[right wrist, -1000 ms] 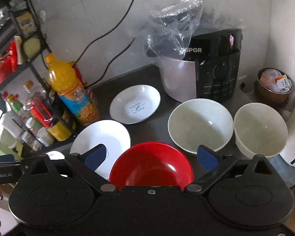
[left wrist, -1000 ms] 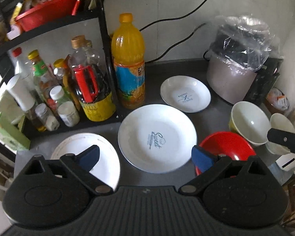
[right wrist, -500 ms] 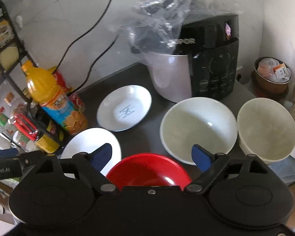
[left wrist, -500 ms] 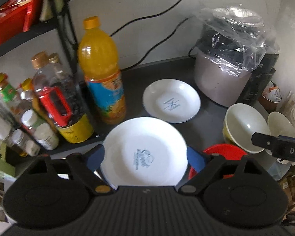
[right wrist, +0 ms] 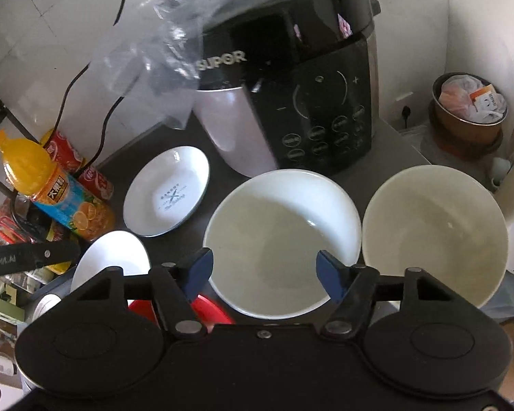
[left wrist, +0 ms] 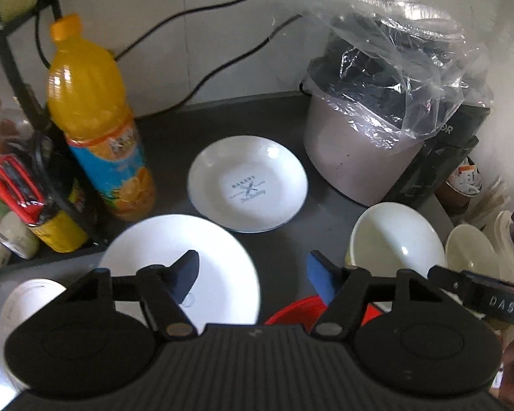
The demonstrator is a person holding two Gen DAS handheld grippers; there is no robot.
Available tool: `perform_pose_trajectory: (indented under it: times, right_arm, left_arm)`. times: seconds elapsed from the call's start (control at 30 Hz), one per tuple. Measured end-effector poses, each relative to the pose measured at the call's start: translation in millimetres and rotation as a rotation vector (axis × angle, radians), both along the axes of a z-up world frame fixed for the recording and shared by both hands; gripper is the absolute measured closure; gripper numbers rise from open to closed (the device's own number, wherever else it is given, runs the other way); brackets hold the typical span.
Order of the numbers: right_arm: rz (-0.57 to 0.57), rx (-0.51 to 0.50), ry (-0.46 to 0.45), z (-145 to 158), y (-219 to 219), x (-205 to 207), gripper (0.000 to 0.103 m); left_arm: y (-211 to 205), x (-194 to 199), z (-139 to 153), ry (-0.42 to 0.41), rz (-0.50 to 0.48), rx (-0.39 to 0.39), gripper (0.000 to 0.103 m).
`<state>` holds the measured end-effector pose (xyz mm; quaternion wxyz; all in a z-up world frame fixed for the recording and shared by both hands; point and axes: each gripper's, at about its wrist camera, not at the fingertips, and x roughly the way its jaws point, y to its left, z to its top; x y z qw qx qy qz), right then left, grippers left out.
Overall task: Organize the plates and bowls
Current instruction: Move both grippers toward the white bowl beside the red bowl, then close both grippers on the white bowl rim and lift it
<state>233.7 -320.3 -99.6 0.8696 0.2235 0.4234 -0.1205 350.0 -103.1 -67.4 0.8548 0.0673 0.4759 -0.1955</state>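
On the dark counter lie a small white plate with a bakery print (left wrist: 247, 185) (right wrist: 168, 191), a larger white plate (left wrist: 219, 274) (right wrist: 113, 260), another white plate at the left edge (left wrist: 27, 298), a red bowl (left wrist: 294, 311) (right wrist: 209, 308), a wide white bowl (left wrist: 394, 239) (right wrist: 281, 236) and a deeper cream bowl (left wrist: 472, 250) (right wrist: 435, 236). My left gripper (left wrist: 253, 274) is open and empty above the larger plate's right edge. My right gripper (right wrist: 265, 270) is open and empty over the wide bowl's near rim.
A rice cooker under a plastic bag (left wrist: 370, 130) (right wrist: 291, 102) stands at the back. An orange juice bottle (left wrist: 96, 120) (right wrist: 51, 185) and a black rack with sauce bottles (left wrist: 14, 178) stand at the left. A brown pot with packets (right wrist: 469, 109) sits in the right corner.
Both grippers have moved forward and to the right. The left one has left the near-left plate behind; the right one now sits over the wide white bowl instead of the red bowl.
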Motion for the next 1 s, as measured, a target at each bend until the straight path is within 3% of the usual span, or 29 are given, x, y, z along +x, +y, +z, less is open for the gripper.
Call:
perform_pose_trajectory:
  times: [0.17, 0.23, 0.5, 0.57, 0.83, 1.0]
  right_arm:
    - [0.024, 0.052, 0.033, -17.7, -17.6, 5.3, 0.055]
    - [0.038, 0.069, 0.056, -23.5, -21.2, 8.8, 0.062]
    - [0.038, 0.149, 0.105, -31.0, -39.7, 1.1, 0.064]
    - [0.033, 0.177, 0.111, -35.0, -45.0, -1.0, 0.068]
    - [0.028, 0.236, 0.117, -33.6, -53.9, -6.1, 0.068]
    - [0.014, 0.190, 0.133, -36.2, -55.3, -10.2, 0.068]
  left_arm:
    - [-27.3, 5.8, -11.8, 0.031, -0.003, -0.003, 0.061]
    - [-38.3, 7.3, -18.2, 0.054, -0.011, -0.018, 0.063]
    - [-76.0, 7.3, -43.2, 0.105, -0.034, -0.016, 0.063]
    - [-83.6, 6.5, -48.4, 0.111, -0.041, -0.016, 0.071]
    - [-109.1, 8.8, -70.3, 0.149, -0.078, -0.004, 0.073]
    - [-118.0, 15.4, -83.1, 0.156, -0.084, 0.024, 0.076]
